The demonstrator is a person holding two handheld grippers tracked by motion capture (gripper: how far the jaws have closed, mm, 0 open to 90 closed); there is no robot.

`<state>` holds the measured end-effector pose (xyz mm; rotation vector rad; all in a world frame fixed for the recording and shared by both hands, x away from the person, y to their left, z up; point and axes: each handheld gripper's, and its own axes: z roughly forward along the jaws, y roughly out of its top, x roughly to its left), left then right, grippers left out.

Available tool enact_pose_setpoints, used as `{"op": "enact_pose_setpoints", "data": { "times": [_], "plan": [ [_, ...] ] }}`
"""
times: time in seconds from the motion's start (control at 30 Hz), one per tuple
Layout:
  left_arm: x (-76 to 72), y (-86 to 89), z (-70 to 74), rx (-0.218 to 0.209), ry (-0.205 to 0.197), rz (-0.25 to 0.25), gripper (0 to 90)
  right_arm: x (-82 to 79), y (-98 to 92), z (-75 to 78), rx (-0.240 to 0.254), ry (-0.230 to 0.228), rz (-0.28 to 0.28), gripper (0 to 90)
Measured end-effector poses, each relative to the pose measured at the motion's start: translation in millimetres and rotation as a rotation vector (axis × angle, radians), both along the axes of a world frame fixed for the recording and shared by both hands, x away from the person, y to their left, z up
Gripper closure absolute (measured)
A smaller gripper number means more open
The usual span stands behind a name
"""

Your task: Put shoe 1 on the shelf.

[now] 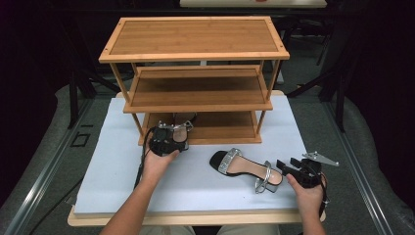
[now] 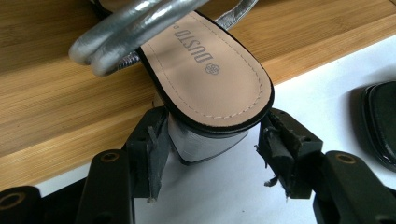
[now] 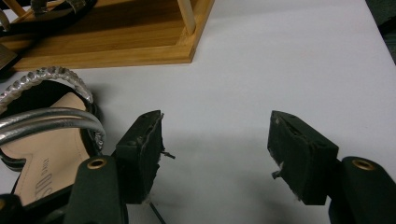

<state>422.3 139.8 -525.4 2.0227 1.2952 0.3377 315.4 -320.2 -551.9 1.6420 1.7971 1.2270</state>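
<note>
Since the sandal point(image 2: 205, 70) at the front edge of the rack's point(image 1: 195, 36) bottom shelf is light, with a stiff sole, smooth lining and floppy silver straps, its block heel looks the firmest hold. Left tool point(image 2: 212, 154) straddles that heel, jaws apart, not pressing. Right tool point(image 3: 215, 154) stands open beside the second sandal point(image 1: 246, 169) on the tabletop point(image 1: 122, 186), in front of the rack.

Two sandals point(image 1: 246, 170) (silver-strapped); one rack point(image 1: 195, 58)
</note>
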Motion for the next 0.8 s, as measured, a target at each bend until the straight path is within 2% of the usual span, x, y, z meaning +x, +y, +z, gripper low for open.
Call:
{"op": "enact_pose_setpoints", "data": {
  "times": [0.2,0.33,0.5,0.6,0.77,0.8],
  "plan": [
    [-11.2,9.4,6.4,-0.018,-0.008,-0.032,41.7,-1.1,0.4,1.8,-0.010,0.009,0.004,34.8],
    [-26.1,23.7,10.2,-0.016,-0.010,-0.053,41.8,-2.5,0.8,3.6,-0.014,-0.002,0.009,34.7],
    [-43.4,44.9,11.5,-0.026,-0.010,-0.053,41.9,-5.4,1.1,7.2,-0.014,-0.009,0.006,34.6],
    [-54.6,58.9,9.8,-0.029,-0.015,-0.064,41.9,-6.7,1.6,9.2,-0.012,-0.011,0.005,34.5],
    [-70.7,78.6,-3.0,-0.017,-0.023,-0.066,42.0,-7.7,2.9,10.5,-0.027,-0.004,0.023,34.6],
    [-72.8,81.5,-5.4,-0.006,-0.034,-0.067,42.0,-7.0,4.5,9.9,-0.023,-0.021,0.021,34.5]
  ]
}}
